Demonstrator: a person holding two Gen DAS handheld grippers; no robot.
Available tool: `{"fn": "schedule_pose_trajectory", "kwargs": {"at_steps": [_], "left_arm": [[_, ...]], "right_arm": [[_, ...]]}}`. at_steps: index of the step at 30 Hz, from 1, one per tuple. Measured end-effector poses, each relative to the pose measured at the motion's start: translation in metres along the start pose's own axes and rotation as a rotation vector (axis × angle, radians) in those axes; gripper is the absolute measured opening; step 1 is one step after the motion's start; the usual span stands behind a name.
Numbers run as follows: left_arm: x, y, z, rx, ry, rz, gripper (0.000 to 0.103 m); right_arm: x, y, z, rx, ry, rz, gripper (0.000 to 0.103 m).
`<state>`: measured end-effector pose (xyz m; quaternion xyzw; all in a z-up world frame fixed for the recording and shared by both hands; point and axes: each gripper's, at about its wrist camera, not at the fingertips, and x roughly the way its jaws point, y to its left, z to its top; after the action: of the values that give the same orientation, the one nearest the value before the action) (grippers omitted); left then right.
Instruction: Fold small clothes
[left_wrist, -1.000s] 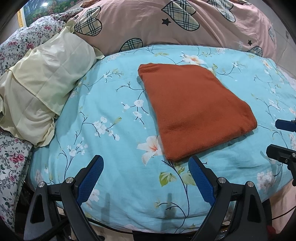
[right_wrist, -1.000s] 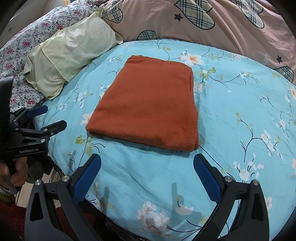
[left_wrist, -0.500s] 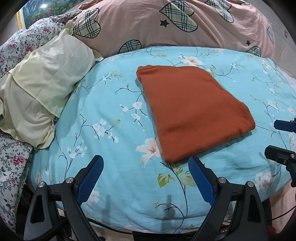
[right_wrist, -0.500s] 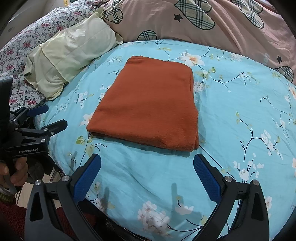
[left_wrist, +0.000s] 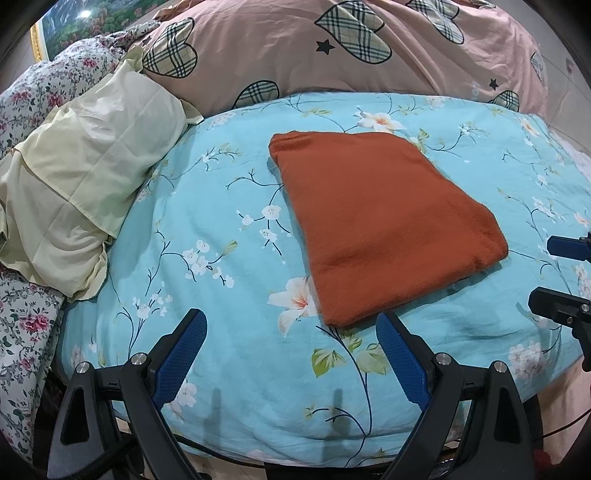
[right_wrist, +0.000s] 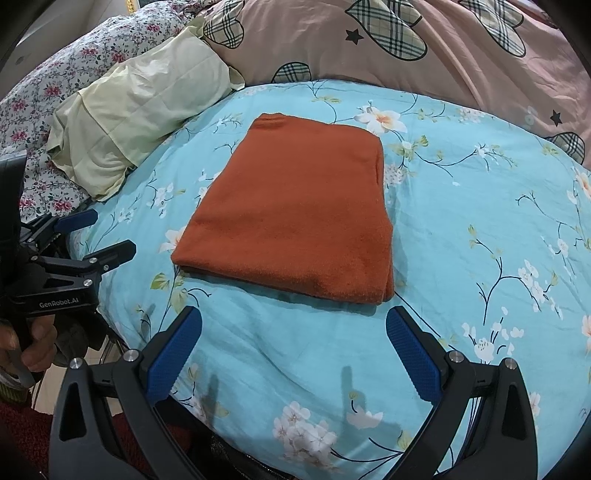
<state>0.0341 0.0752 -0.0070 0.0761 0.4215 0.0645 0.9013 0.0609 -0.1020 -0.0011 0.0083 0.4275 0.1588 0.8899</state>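
A rust-orange garment (left_wrist: 384, 225) lies folded into a flat rectangle on the light-blue floral bed cover (left_wrist: 207, 229); it also shows in the right wrist view (right_wrist: 295, 214). My left gripper (left_wrist: 291, 328) is open and empty, held over the near edge of the bed just short of the garment's near corner. My right gripper (right_wrist: 293, 325) is open and empty, a little short of the garment's near edge. Each gripper shows from the side in the other's view, the right one (left_wrist: 565, 277) and the left one (right_wrist: 92, 240).
A pale yellow pillow (left_wrist: 81, 184) lies at the left. A pink quilt with plaid hearts (left_wrist: 332, 48) is piled at the back. A floral sheet (left_wrist: 22, 317) covers the far left. The bed's front edge runs just below the grippers.
Both grippers have drifted back slightly from the folded garment. The garment has not moved.
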Motion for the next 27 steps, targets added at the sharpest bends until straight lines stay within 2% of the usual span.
{"fn": "schedule_pose_trajectory", "kwargs": {"at_steps": [27], "left_arm": [[0.002,-0.001,0.009,0.014,-0.012,-0.008,0.094]], "right_arm": [[-0.001,-0.001,0.012,-0.009,-0.014,-0.002,0.1]]}}
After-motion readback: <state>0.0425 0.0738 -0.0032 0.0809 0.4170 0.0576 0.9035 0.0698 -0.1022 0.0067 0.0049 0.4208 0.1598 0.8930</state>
